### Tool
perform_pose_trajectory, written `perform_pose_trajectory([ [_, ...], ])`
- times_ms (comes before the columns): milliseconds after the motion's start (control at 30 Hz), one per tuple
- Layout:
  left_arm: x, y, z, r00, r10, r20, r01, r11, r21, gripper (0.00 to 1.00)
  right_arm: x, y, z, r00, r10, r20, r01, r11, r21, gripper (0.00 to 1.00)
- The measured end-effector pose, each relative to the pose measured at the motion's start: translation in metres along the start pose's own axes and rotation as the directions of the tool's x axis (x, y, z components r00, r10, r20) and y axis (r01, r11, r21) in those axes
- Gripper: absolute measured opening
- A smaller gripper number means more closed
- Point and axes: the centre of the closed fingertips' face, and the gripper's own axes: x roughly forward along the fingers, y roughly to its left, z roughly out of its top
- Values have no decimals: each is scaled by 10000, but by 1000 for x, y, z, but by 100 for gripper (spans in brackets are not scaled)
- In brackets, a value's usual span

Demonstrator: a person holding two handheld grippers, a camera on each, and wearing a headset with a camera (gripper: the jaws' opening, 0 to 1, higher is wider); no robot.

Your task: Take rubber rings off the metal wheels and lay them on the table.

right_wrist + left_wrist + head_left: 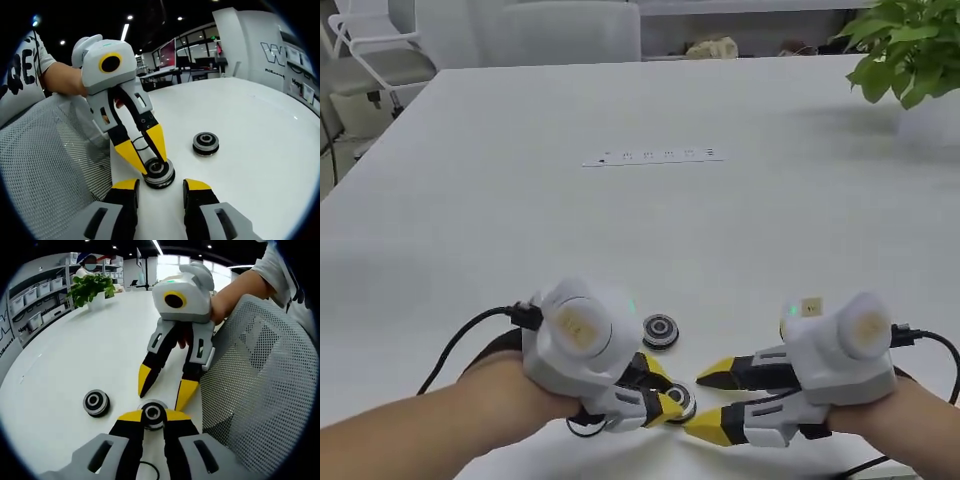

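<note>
Clamping left gripper (668, 400) on near wheel (159, 172), holding right gripper (161, 185) spread open beside it, leaving second wheel (205, 143) apart on table (720, 230).

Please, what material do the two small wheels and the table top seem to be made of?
Wheel in the left tool: bright grey metal hub that glints; the dark matte band around it looks like rubber. Loose wheel: the same look. Table top: smooth matte white, perhaps laminate; the pictures leave it open.

Near wheel (684, 400) half behind left gripper (670, 398)
</note>
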Motion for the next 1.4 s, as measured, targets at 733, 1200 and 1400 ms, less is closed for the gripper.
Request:
perform_pose_trajectory([
  [733,0,-1,0,9994,266,206,-267,9996,40,7,3,4,-4,9997,81,-248,-94,9987,-507,19],
  [1200,0,-1,0,9988,380,295,-376,9992,-135,7,-1,0,-9,9993,-117,-367,112,9998,-142,5],
  [1400,0,-1,0,9989,394,271,-391,9992,-123,7,-2,0,-10,9986,-117,-512,112,9999,-97,0],
])
